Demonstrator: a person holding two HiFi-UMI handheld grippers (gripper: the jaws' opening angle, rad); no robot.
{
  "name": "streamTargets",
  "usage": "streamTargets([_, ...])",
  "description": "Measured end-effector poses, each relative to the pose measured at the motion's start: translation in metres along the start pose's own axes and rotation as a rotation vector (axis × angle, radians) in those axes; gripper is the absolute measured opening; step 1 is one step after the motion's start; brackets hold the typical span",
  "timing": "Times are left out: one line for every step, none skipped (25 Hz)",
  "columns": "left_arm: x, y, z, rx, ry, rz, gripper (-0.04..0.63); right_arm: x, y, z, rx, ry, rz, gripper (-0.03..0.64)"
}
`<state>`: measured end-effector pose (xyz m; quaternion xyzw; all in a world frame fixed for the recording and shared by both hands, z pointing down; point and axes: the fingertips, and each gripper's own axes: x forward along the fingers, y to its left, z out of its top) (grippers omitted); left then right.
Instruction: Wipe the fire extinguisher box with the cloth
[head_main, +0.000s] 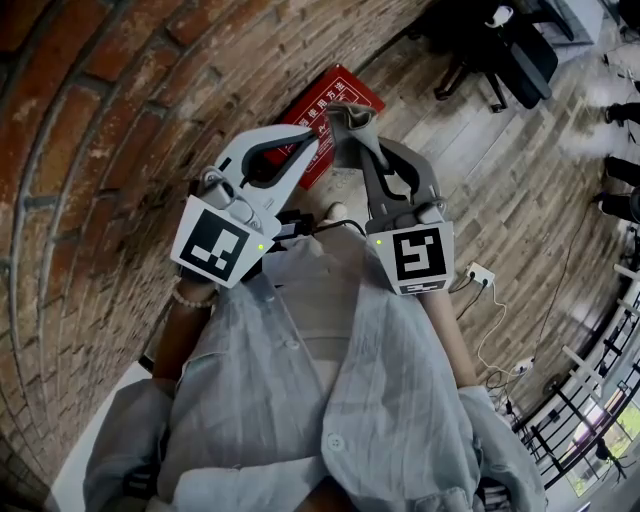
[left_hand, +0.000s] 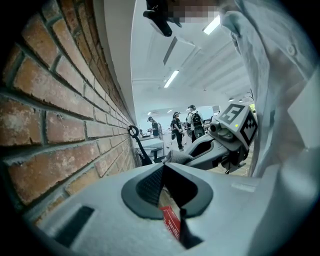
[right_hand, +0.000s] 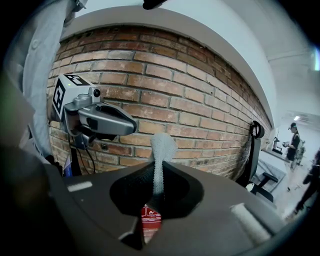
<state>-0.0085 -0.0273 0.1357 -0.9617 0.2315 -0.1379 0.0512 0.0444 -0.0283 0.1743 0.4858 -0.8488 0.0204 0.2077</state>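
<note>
R gripper is pinching the grey cloth between its jaws. A strip of fabric is running up the gap and bunching out past the tips. L gripper is holding nothing, w/ its jaws pressed together at the tips. Both grippers are pointing fwd & down, side by side, tips near each other.

The fire extinguisher box is lying on the wooden floor, right at the foot of the brick wall. It's red, w/ its white-printed face showing; what's inside isn't visible. In the head view both grippers' tips and the cloth are overlapping the box's near part. Can't tell whether the cloth is touching it. A sliver of red is showing through each gripper's jaw opening in the gripper views.

The person is wearing a light shirt and a bead bracelet on the L wrist. A black office chair is standing farther along the floor. A white power strip w/ cable is lying to the right. A few people are standing far off down the room.
</note>
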Motion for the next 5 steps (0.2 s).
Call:
streamTargets([0.0001, -0.0003, 0.0002, 0.001, -0.002, -0.001, -0.003, -0.0001, 0.0001, 0.0, 0.0, 0.0, -0.001, 0.025])
streamTargets([0.0002, -0.0005, 0.0005, 0.004, -0.003, -0.001, -0.003, -0.0003, 0.0001, 0.0001, 0.0, -0.001, -0.002, 0.025])
streamTargets([0.0002, -0.0006, 0.0009, 0.006, -0.004, -0.002, -0.003, -0.0005, 0.0002, 0.0002, 0.001, -0.001, -0.002, 0.025])
streamTargets([0.0001, -0.0008, 0.0014, 0.008, -0.005, -0.002, -0.003, -0.0008, 0.0002, 0.0003, 0.002, -0.001, -0.002, 0.025])
streamTargets([0.0001, -0.001, 0.0019, 0.009, -0.005, -0.002, -0.003, -0.0011, 0.0003, 0.0003, 0.002, -0.001, -0.002, 0.025])
